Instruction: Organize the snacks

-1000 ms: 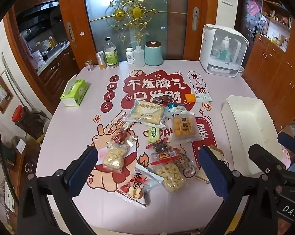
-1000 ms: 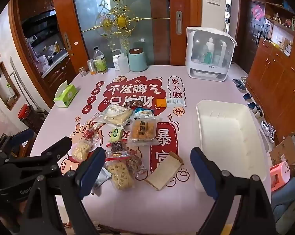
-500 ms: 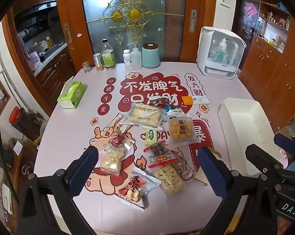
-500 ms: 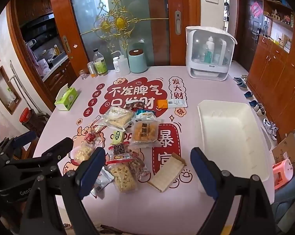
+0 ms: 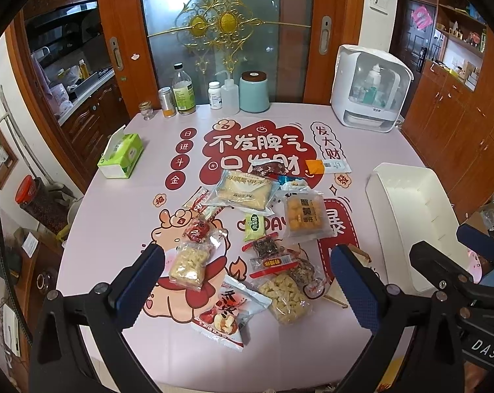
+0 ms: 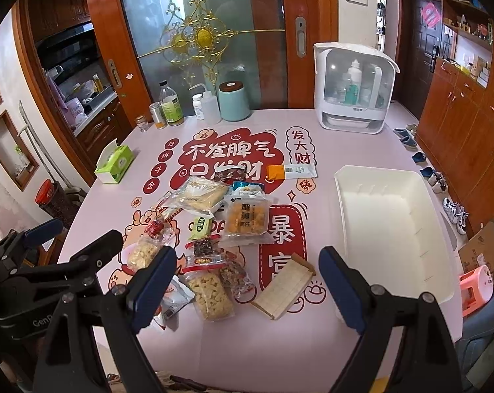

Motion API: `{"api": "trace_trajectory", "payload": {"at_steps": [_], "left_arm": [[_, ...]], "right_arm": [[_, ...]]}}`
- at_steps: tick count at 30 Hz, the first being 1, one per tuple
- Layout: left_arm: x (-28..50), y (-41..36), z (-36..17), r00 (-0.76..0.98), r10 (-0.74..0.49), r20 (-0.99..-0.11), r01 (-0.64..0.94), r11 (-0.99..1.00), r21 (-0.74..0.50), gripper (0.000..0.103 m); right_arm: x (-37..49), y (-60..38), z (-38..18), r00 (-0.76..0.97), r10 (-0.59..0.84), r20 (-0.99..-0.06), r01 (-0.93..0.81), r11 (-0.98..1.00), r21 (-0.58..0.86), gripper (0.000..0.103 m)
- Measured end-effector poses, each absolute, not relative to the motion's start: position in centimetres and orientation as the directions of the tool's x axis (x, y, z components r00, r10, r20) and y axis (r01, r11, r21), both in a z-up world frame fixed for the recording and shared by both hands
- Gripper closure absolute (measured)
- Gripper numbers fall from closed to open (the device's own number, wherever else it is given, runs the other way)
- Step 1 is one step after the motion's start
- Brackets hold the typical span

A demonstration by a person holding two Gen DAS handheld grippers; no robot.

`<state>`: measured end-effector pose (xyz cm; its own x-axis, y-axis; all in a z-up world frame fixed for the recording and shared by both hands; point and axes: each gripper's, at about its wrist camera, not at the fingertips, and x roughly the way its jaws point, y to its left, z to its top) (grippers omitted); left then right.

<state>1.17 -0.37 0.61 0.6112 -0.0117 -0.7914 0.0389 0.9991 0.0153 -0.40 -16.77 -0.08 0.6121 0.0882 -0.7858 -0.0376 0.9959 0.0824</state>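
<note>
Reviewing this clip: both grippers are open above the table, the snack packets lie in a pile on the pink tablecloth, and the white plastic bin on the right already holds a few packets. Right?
Not quite. The white plastic bin is empty, as the right wrist view shows. The rest holds: the left gripper and right gripper are open, and the snack packets lie piled on the pink tablecloth.

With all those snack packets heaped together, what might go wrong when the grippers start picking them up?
The snack packets overlap, so a gripper may snag two together or drag neighbours along. The wooden divider lies loose beside the pile and could be knocked away. The white bin sits near the table's right edge, so a hard push might shift it off.
</note>
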Motion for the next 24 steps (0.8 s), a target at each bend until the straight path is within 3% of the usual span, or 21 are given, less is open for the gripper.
{"api": "trace_trajectory", "payload": {"at_steps": [24], "left_arm": [[0.24,0.25,0.09,0.613,-0.013,-0.79,0.033,0.999,0.01,0.003]], "right_arm": [[-0.51,-16.78,-0.3,0.613,0.09,-0.785,-0.038,0.996,0.084,0.014]]}}
